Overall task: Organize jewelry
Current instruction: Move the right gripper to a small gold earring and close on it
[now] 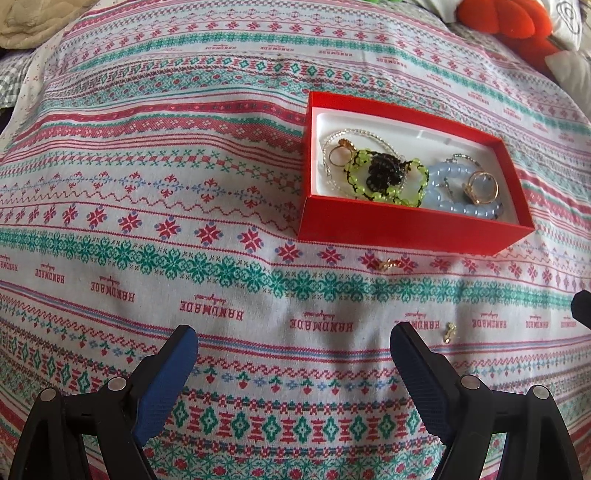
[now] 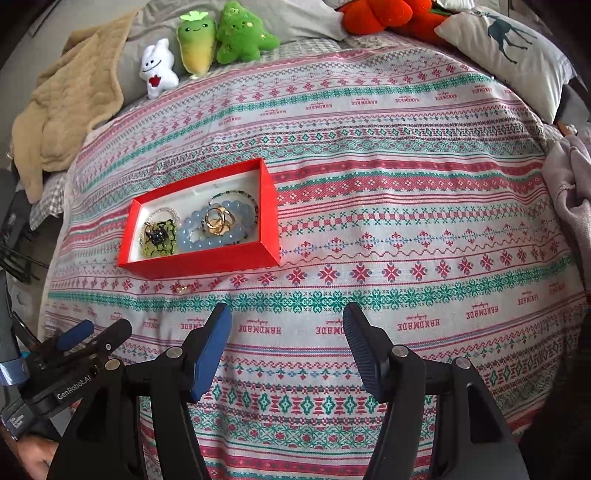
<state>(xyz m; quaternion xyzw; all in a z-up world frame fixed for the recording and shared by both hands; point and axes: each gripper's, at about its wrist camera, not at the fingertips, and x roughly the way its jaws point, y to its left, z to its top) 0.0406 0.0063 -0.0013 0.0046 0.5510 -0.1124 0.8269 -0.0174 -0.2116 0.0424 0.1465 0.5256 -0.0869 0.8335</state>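
Note:
A red box [image 1: 406, 230] with a white lining lies on the patterned bedspread; it also shows in the right wrist view [image 2: 207, 264]. It holds a green bead bracelet [image 1: 384, 177], a blue bead bracelet [image 1: 443, 177], gold rings [image 1: 482, 188] and a pale chain. A small gold piece [image 1: 388, 264] lies on the cloth just in front of the box and also shows in the right wrist view [image 2: 181, 287]. Another small gold piece [image 1: 449, 331] lies by my left gripper's right finger. My left gripper [image 1: 293, 341] is open and empty. My right gripper [image 2: 286, 319] is open and empty, to the right of the box.
Plush toys [image 2: 207, 44] and a beige blanket [image 2: 66, 110] lie at the far edge of the bed. A red plush [image 2: 384, 14] and a deer-print pillow [image 2: 509, 44] lie at the far right. My left gripper shows at the lower left of the right wrist view [image 2: 81, 339].

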